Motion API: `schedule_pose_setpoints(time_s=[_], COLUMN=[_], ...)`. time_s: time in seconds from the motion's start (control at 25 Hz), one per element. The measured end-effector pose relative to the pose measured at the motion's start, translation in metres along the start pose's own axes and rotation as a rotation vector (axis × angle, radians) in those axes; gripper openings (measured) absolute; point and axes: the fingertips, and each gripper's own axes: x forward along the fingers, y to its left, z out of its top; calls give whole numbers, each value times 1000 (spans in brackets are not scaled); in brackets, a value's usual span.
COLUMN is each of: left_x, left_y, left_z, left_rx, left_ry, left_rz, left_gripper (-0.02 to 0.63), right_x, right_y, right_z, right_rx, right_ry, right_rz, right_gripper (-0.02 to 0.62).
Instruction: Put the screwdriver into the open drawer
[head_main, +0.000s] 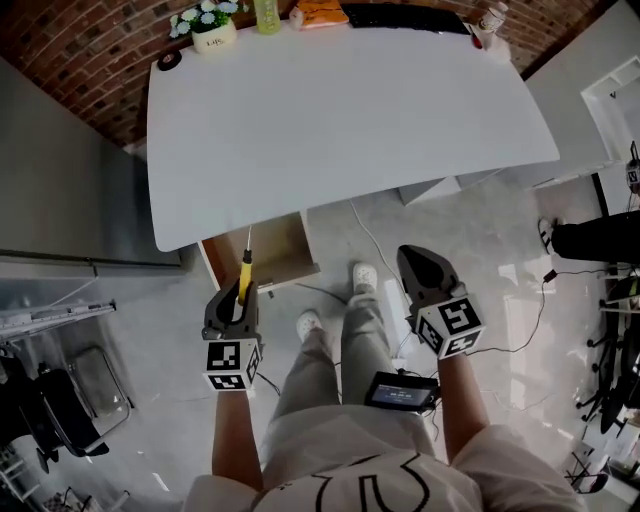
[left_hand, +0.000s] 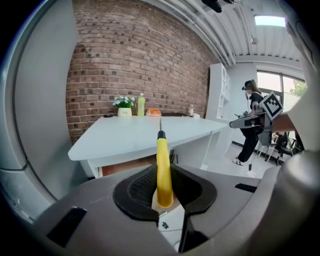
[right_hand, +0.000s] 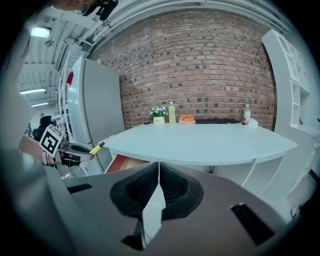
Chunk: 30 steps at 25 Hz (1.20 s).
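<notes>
My left gripper (head_main: 240, 298) clamps the yellow-handled screwdriver (head_main: 244, 272), right gripper (head_main: 418, 262) closed, empty; risk: tip may strike table (head_main: 262, 221) edge above open drawer (head_main: 277, 250)

left tongs (left_hand: 162, 192) clamp yellow screwdriver (left_hand: 163, 170); shaft toward white table (left_hand: 135, 137)

The screwdriver (head_main: 245, 270) has a yellow handle, a black collar and a silver shaft. The left gripper (head_main: 236, 298) and right gripper (head_main: 414, 260) are dark grey and black. Their cubes (head_main: 232, 365) bear black-and-white square markers. The table (head_main: 350, 120) is white and the drawer (head_main: 275, 248) brown inside. The wall (head_main: 70, 45) is red-brown brick with pale joints. The flowers (head_main: 205, 15) are white with green leaves, in a white pot. The bottle (head_main: 266, 14) is yellow-green, the packet (head_main: 322, 12) orange and the keyboard (head_main: 400, 17) black. The floor (head_main: 480, 250) is pale grey and faintly marbled. The shoes (head_main: 364, 276) are white and the trousers (head_main: 340, 370) beige.
</notes>
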Motion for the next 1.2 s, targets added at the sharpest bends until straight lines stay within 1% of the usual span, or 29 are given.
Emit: schedule_pose_setpoints(time_s=[0.16, 0.48, 0.68, 0.8, 1.04, 1.2], left_x=[20, 62, 97, 116, 154, 177], left_y=[-4, -4, -4, -3, -1, 5], left_z=[-22, -66, -83, -97, -119, -137], left_rx=[6, 6, 18, 36, 29, 47], left_ry=[32, 103, 142, 203, 306, 416], left_rz=[-18, -56, -61, -56, -46, -43], left_gripper=[84, 84, 84, 84, 84, 84], right_x=[11, 39, 44, 49, 67, 81], right_y=[-11, -26, -42, -47, -71, -85], right_z=[-24, -71, -103, -118, -129, -133], right_rx=[25, 36, 71, 92, 88, 95], right_ry=[25, 69, 101, 121, 136, 137], right_rz=[4, 12, -1, 3, 6, 4], right_gripper=[20, 20, 21, 20, 20, 20])
